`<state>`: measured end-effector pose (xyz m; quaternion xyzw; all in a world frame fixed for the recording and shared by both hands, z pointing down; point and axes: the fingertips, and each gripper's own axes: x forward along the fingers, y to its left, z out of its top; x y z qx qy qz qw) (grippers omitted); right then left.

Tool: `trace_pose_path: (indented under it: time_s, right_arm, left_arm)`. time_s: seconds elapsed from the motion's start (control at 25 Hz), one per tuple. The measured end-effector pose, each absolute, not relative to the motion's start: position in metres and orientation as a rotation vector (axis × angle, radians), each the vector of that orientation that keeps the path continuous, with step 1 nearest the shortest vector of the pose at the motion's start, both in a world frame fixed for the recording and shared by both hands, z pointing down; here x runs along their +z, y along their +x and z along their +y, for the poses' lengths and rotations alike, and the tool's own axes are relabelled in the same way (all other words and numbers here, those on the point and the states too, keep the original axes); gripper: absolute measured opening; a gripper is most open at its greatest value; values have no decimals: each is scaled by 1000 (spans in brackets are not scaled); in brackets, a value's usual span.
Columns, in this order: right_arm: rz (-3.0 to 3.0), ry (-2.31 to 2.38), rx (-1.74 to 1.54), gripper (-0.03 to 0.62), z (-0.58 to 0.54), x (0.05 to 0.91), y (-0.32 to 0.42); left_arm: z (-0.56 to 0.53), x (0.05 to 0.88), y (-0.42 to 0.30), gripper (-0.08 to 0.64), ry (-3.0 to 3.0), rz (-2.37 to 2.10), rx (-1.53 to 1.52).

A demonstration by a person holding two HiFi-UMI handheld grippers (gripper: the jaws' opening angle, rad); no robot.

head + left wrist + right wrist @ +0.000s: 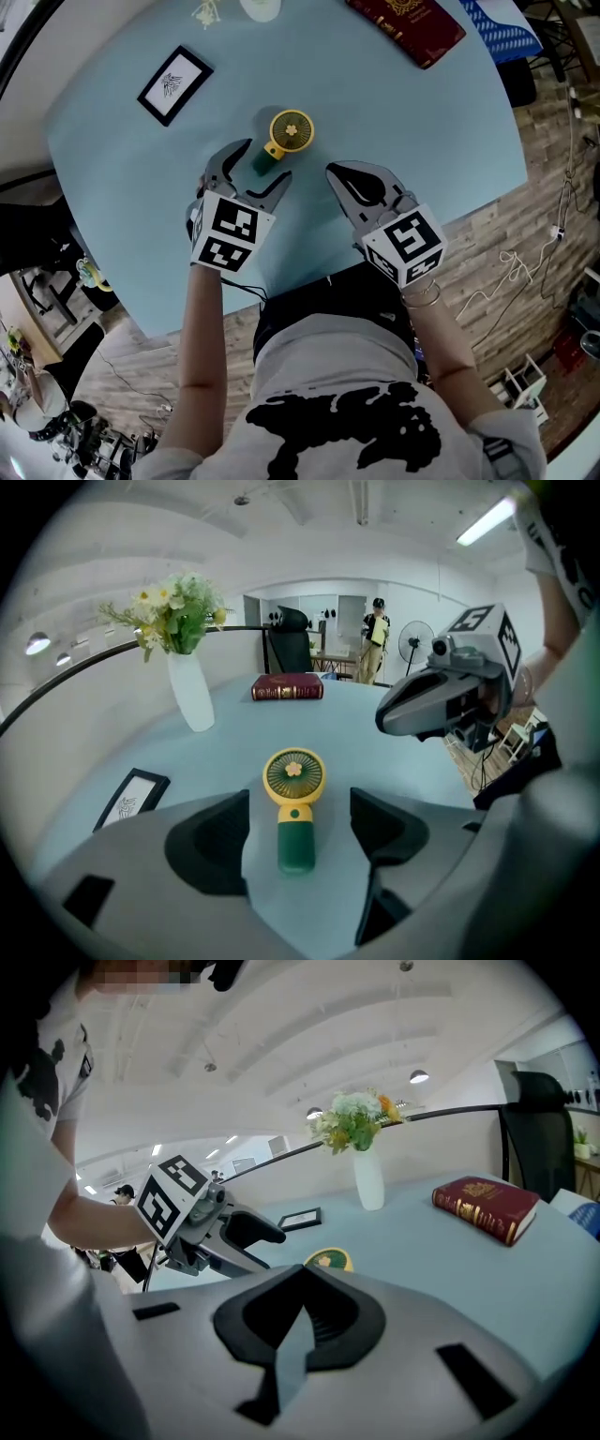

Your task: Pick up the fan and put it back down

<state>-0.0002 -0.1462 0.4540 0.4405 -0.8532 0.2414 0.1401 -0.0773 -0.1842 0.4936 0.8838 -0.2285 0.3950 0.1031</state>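
Your left hand-held gripper [265,161] is spread wide, one jaw on each side of the fan [293,789], which lies flat mid-surface [394,122] with its handle toward the near edge. Centre on the handle, lower until level, then squeeze gently. Your right hand-held gripper [336,172] is closed on nothing.

Fan [295,810] — smooth plastic; table [375,122] matt; floor [525,216] — wood planks.

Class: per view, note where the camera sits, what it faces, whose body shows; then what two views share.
Head view: on the head, steeply down at the table; left gripper, right gripper, arms show.
Left gripper view: on that gripper, facing the fan between open jaws; right gripper shows.
Right gripper view: on that gripper, toward vase and red book; left gripper shows.
Shared: the fan.
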Motion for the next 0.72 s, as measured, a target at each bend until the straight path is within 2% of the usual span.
trace_pose_path:
  time_s: [0.72]
  right_arm:
    - [-2357, 1366, 807, 5, -137, 489, 4]
  left_arm:
    - [-196, 549, -68, 334, 2555, -603, 1209]
